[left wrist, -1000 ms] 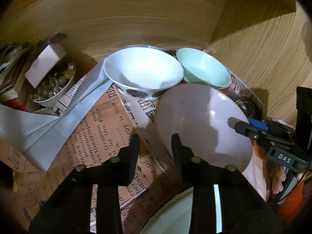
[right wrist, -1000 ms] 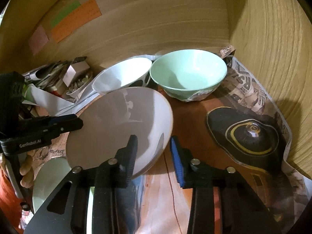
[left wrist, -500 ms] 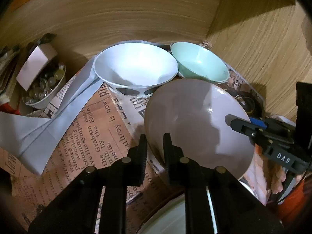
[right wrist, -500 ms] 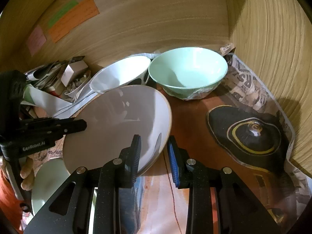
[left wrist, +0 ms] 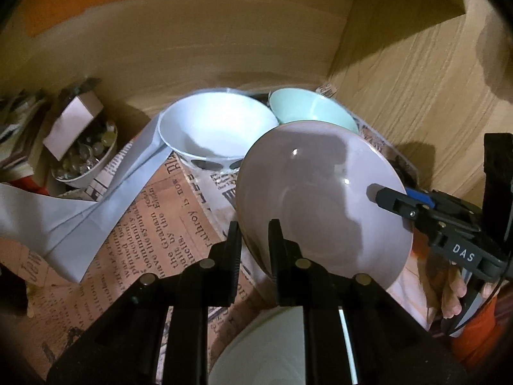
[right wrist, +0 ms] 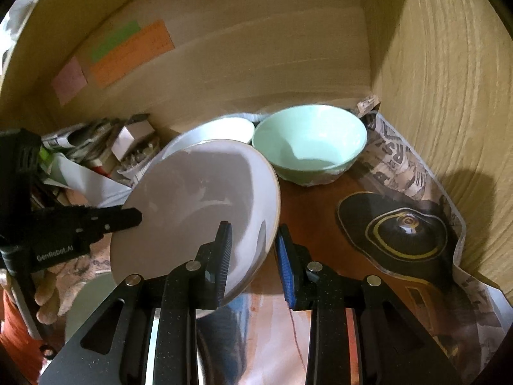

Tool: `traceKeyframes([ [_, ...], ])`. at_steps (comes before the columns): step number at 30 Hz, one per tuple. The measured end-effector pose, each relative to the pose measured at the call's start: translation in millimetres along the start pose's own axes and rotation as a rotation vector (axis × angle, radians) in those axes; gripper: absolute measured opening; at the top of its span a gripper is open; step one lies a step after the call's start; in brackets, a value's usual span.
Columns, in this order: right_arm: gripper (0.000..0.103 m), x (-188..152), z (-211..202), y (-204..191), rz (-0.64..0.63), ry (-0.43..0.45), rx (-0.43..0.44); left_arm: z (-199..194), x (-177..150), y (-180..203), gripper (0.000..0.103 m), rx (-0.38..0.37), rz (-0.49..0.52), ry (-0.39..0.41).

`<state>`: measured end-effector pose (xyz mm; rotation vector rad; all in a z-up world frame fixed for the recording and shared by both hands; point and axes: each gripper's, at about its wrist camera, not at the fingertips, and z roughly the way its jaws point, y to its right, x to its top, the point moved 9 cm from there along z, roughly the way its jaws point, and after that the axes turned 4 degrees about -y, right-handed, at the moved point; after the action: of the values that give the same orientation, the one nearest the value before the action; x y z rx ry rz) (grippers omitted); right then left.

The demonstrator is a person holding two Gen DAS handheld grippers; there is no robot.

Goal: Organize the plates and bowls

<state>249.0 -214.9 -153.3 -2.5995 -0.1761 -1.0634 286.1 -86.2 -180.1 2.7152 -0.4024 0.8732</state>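
In front of the white bowl (left wrist: 218, 131), the left wrist view shows the left gripper (left wrist: 254, 240) clamped on the near rim of the tilted grey bowl (left wrist: 323, 199). The right wrist view shows the right gripper (right wrist: 253, 250) pinching that bowl's opposite rim, left of the mint bowl (right wrist: 309, 142).

Pale grey bowl (left wrist: 323, 199) tilted, frame centre; white bowl (left wrist: 218, 128) and mint-green bowl (left wrist: 307, 109) upright behind it, side by side.
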Motion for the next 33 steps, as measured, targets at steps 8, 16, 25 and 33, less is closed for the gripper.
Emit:
traceKeyframes([
  [8,0.025,-1.1,-17.3,-24.5,-0.026,0.025,0.034,-35.6,-13.1,-5.7,0.015,0.002,-0.018,0.082],
  [16,0.025,-7.6,-27.6,-58.6,-0.079,0.04,0.079,-80.1,-37.4,-20.4,0.015,0.032,-0.054,0.162],
  [25,0.025,-21.3,-34.1,-104.7,-0.145,0.047,0.142,-126.2,-73.1,-44.3,0.016,0.084,-0.102,0.233],
  [33,0.025,-39.2,-35.7,-145.4,-0.213,0.04,0.191,-157.0,-112.1,-66.5,0.016,0.136,-0.162,0.276],
])
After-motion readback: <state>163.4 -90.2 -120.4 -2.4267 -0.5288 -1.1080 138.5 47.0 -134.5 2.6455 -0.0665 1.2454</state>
